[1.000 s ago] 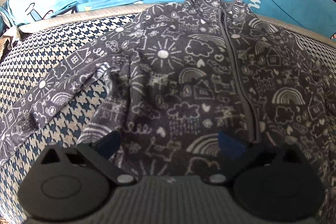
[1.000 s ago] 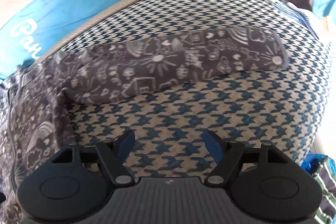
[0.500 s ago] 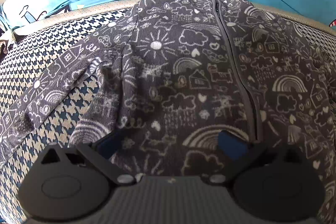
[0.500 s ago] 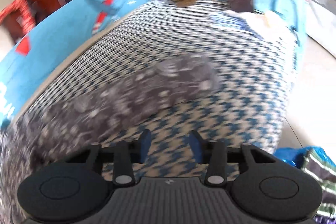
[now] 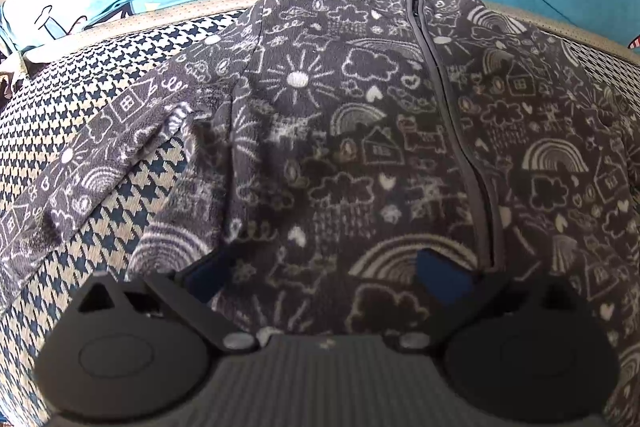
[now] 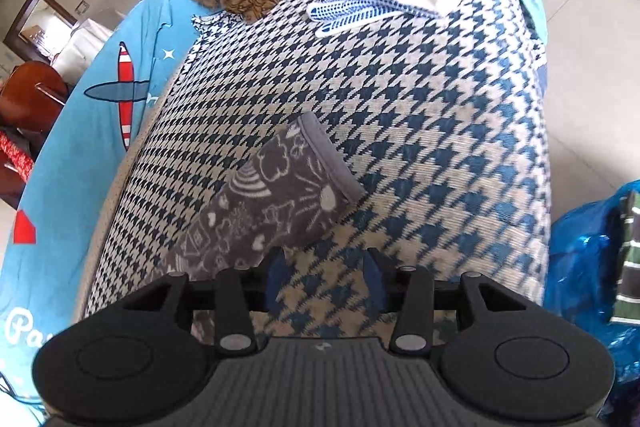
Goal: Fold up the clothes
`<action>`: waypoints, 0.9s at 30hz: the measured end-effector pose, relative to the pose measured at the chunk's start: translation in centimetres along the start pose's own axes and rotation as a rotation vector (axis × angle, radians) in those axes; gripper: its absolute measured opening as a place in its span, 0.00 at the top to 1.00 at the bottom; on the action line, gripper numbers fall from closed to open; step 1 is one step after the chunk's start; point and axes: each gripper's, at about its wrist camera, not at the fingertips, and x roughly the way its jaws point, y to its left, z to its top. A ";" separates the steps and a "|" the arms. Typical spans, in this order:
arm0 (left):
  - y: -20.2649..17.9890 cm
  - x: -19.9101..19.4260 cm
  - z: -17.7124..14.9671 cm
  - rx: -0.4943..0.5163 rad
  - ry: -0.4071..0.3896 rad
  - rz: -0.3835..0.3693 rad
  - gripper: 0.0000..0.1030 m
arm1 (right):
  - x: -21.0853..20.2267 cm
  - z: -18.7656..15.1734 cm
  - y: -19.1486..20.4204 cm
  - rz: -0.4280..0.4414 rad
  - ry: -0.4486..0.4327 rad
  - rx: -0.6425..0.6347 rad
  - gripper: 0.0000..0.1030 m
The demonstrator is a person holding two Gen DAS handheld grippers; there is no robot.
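My left gripper [image 5: 320, 273] is released over the jacket [image 5: 360, 131]; my right gripper [image 6: 324, 277] is opening above the bare houndstooth cover [image 6: 440, 107], beside blue bedding [image 6: 80, 147].

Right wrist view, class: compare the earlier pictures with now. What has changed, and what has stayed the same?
The right claw has swung along the sleeve to its cuff end, rolling as it went; its jaws narrowed and are now opening again, nothing between them. The left claw stays open over the jacket, which lies flat as before.
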 end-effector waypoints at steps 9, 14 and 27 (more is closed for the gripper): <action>0.1 0.1 0.0 0.008 0.000 0.006 0.00 | 2.0 0.9 1.1 0.010 -0.054 -0.014 0.46; 0.0 0.3 0.1 0.012 0.000 0.012 0.00 | 3.2 1.1 2.5 0.009 -0.085 -0.063 0.48; 0.0 0.4 0.3 0.013 0.002 0.015 0.00 | 3.9 0.4 6.3 0.120 -0.121 -0.160 0.90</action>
